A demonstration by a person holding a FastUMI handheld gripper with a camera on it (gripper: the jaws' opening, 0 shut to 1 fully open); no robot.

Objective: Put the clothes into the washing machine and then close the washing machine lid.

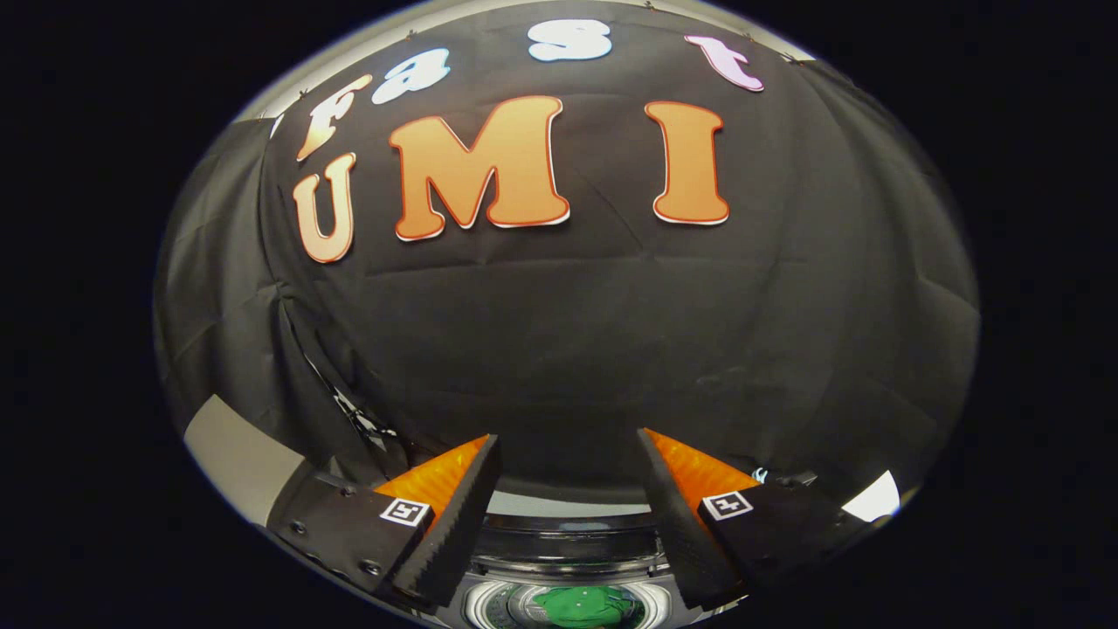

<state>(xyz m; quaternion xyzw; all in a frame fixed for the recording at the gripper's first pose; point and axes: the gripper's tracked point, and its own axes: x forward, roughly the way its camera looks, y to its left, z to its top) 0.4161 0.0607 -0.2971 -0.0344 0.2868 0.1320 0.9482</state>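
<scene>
Green cloth [583, 606], perhaps clothing, is glimpsed inside the washing machine [568, 559] between the spread, empty claw [568, 450] fingers.

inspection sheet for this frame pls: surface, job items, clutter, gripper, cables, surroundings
Surface: pale grey panel beside the fingers; what it belongs to cannot be told.
Job's things: washing machine below the fingers, round opening seen from above; green garment inside it. Lid state cannot be told.
Clutter: nothing seen.
Gripper: gripper open, fingers spread apart, nothing between them, pointing at the wall above the machine.
Cables: thin dark lines at the cloth's fold, possibly cables; unclear.
Surroundings: black cloth wall ahead.
</scene>
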